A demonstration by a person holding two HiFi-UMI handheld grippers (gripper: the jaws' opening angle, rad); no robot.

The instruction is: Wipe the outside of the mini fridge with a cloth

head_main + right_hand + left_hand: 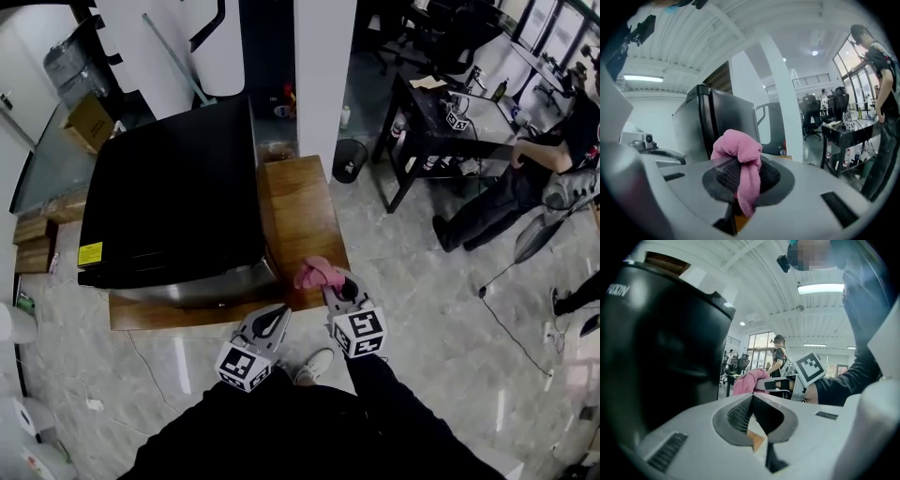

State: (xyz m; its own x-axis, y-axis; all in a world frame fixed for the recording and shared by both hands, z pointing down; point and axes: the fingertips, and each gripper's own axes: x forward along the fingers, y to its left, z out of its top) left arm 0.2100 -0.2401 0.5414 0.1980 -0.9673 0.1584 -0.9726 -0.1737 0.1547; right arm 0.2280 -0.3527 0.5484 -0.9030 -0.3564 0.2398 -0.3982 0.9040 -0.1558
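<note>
Two grippers, one cloth: which of ours has it?

Our right gripper (336,291). Its jaws are clamped on the pink cloth (317,273), which bunches up above them with a tail hanging down between. Our left gripper (273,322) has its jaws together on nothing.

And where's the mini fridge (173,192)?

Right in front of us on the low wooden worktop (305,211), black top up and silvery front facing us. The cloth hangs near its front right corner, not touching it as far as we can tell.

So how do we wipe it well?

We'd lead with the bunched part, so soft cloth meets the fridge rather than the hard jaw tips. Press lightly, flat against the panel, and work in long overlapping strokes from the top down, one face at a time.

Any risk?

The grip looks to be on a narrow fold, so dragging hard could pull the cloth out. We should hold the clamp firm and ease off at the edges. Our left gripper could steady the fridge if it slides on the wood, though we judge it heavy enough to sit firm.
</note>
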